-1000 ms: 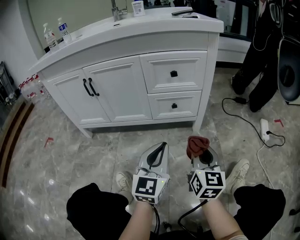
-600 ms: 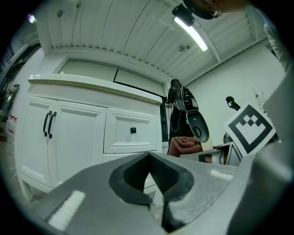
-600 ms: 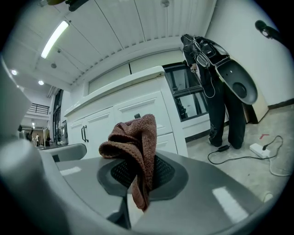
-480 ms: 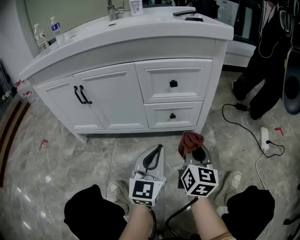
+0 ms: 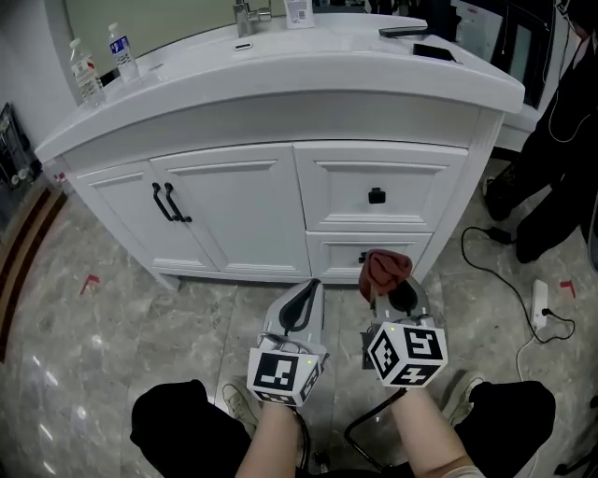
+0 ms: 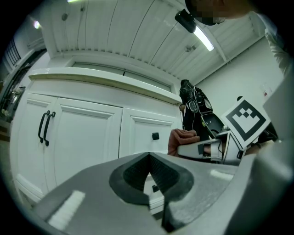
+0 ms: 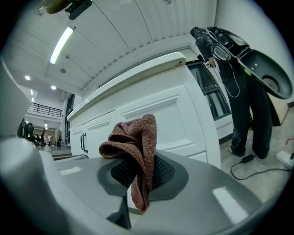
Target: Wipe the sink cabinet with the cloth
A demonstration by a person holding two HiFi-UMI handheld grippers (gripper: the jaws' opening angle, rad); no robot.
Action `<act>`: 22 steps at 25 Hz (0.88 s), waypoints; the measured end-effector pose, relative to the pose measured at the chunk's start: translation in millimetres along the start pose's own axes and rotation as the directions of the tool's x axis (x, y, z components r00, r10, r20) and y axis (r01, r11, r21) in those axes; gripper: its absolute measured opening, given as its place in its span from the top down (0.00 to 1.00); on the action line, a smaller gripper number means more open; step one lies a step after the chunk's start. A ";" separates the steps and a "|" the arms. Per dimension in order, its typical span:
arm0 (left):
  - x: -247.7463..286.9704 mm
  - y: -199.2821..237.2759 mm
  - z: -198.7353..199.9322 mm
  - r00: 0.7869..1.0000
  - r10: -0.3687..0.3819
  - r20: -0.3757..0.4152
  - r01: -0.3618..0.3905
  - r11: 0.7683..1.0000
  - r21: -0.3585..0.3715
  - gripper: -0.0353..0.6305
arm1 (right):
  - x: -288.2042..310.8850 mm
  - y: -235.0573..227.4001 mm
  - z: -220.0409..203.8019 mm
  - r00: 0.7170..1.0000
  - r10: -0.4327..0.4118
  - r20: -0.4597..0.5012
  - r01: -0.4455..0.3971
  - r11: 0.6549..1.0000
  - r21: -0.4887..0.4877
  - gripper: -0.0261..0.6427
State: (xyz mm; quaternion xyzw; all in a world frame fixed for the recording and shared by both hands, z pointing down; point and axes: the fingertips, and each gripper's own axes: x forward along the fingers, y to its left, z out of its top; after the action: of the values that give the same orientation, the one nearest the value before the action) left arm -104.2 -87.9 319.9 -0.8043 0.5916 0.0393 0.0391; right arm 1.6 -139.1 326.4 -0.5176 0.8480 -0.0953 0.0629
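Left gripper (image 5: 310, 291) closed, right gripper (image 5: 392, 291) clamped

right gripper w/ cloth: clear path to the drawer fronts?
Probably yes. The right gripper is shut on the cloth and aimed at the drawer fronts, with nothing visible between them. The left gripper sits beside it, jaws together, not across the path.

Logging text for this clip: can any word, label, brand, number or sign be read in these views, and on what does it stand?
No text is legible in any view.
Labels on the two water bottles on the countertop: too small to read.
Print on the white container beside the faucet: too small and blurred.
Two marker cubes: black-and-white square patterns only, no letters or numbers.
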 end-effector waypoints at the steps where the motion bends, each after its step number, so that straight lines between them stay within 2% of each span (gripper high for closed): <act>1: 6.5 4.5 2.9 1.000 0.000 0.006 0.000 1.000 0.005 0.95 | 8.5 2.7 6.7 1.000 0.015 0.007 -0.015 1.000 -0.015 0.84; 7: 45.1 30.0 18.8 1.000 -0.004 0.027 0.003 0.999 0.050 0.94 | 61.6 27.7 52.5 0.991 0.122 0.053 -0.117 0.989 -0.087 0.84; 15: 71.4 79.7 41.3 0.995 0.059 0.081 -0.065 0.996 0.067 0.95 | 121.9 79.2 85.5 0.959 0.279 0.041 -0.274 0.956 -0.108 0.84; 19: 68.3 90.5 49.1 0.991 0.089 0.104 -0.094 0.995 0.039 0.94 | 134.9 106.4 93.8 0.940 0.342 0.010 -0.338 0.933 -0.126 0.84; 22: 68.7 82.5 46.1 0.992 0.068 0.105 -0.070 0.997 0.015 0.95 | 137.1 109.9 98.4 0.936 0.353 0.004 -0.350 0.928 -0.126 0.84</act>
State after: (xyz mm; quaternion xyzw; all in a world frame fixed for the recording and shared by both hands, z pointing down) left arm -163.4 -172.5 265.2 -0.7797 0.6166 0.0773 0.0762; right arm -135.8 -221.5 204.6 -0.3614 0.9303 -0.0231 0.0580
